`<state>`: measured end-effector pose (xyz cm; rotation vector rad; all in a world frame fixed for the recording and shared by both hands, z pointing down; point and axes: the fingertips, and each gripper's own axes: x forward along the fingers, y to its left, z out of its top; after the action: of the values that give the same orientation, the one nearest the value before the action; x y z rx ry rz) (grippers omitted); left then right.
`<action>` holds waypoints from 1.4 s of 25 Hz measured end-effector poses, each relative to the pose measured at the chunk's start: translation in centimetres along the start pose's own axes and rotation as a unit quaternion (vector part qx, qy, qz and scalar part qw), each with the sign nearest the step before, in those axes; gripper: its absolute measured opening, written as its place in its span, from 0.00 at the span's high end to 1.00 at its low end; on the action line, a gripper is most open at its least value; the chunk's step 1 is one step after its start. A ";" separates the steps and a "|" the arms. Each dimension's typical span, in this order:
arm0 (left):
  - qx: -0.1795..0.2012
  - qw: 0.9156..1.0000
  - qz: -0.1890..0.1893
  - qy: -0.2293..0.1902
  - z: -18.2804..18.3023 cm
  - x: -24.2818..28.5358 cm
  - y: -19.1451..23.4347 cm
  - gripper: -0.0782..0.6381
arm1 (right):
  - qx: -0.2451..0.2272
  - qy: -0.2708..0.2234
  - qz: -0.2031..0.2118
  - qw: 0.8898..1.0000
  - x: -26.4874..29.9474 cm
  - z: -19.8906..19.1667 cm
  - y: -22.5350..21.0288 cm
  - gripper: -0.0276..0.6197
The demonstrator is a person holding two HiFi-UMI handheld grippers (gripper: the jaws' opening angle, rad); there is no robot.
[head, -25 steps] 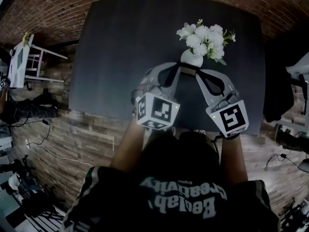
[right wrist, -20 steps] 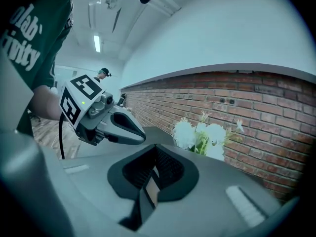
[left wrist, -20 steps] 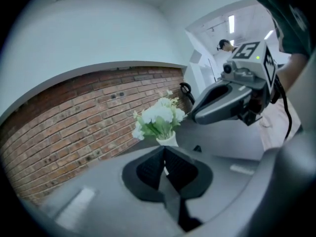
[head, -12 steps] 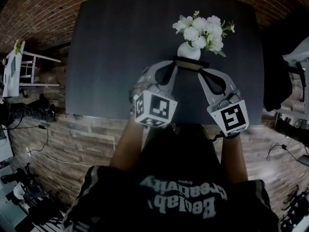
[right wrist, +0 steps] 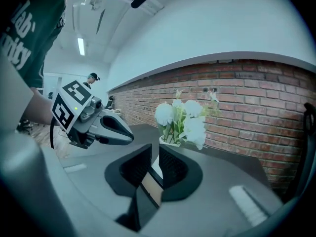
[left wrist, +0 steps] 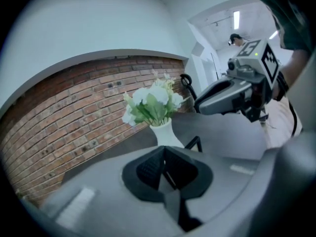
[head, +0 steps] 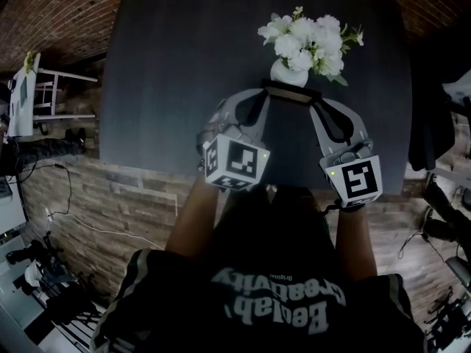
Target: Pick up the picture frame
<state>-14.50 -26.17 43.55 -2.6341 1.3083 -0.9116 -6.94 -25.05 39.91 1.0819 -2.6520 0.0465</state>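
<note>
Two tongs seen from above: left tongs (head: 263, 94) and right tongs (head: 314, 103) at the ends of the picture frame (head: 291, 92), upright just in front of a white vase (head: 288, 73) on the dark surface (head: 169, 65). Left gripper view: the tongs (left wrist: 163, 165) pinch its thin edge (left wrist: 170, 180). Right gripper view: the tongs (right wrist: 154, 169) have just been opening, the frame (right wrist: 150, 188) between them, not squeezed.

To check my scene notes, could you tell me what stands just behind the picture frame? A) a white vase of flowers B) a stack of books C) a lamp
A: in the head view, the white vase of flowers stands just beyond the picture frame.
</note>
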 end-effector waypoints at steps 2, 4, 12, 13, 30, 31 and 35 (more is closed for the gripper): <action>-0.006 1.000 0.009 0.012 -0.2 0.4 0.1 0.89 | 0.012 -0.003 0.002 1.000 0.1 -0.6 -0.9 0.87; -0.014 0.999 0.021 0.024 -0.6 0.7 0.2 0.89 | 0.019 -0.003 0.007 1.000 0.2 -1.4 -1.5 0.87; -0.023 0.998 0.043 0.041 -1.5 2.1 -0.3 0.79 | 0.053 0.028 0.023 0.998 -0.1 -5.5 -2.8 0.74; -0.026 0.998 0.036 0.041 -1.8 2.3 -0.5 0.77 | 0.055 0.030 0.019 0.998 -0.1 -5.6 -2.9 0.73; -0.026 0.995 -0.090 0.038 -7.4 5.6 0.5 0.65 | 0.088 0.096 0.019 0.991 2.4 -11.0 -3.1 0.62; -0.025 0.994 -0.095 0.038 -7.9 5.8 0.5 0.65 | 0.089 0.101 0.023 0.991 2.6 -11.5 -3.0 0.62; -0.026 0.990 -0.130 0.054 -10.3 6.5 -0.3 0.60 | 0.097 0.121 0.046 0.987 3.3 -13.7 -2.8 0.60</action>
<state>-16.74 -28.82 55.22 -2.8810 1.0364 -1.0788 -3.92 -27.51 53.71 0.9397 -2.5122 0.4355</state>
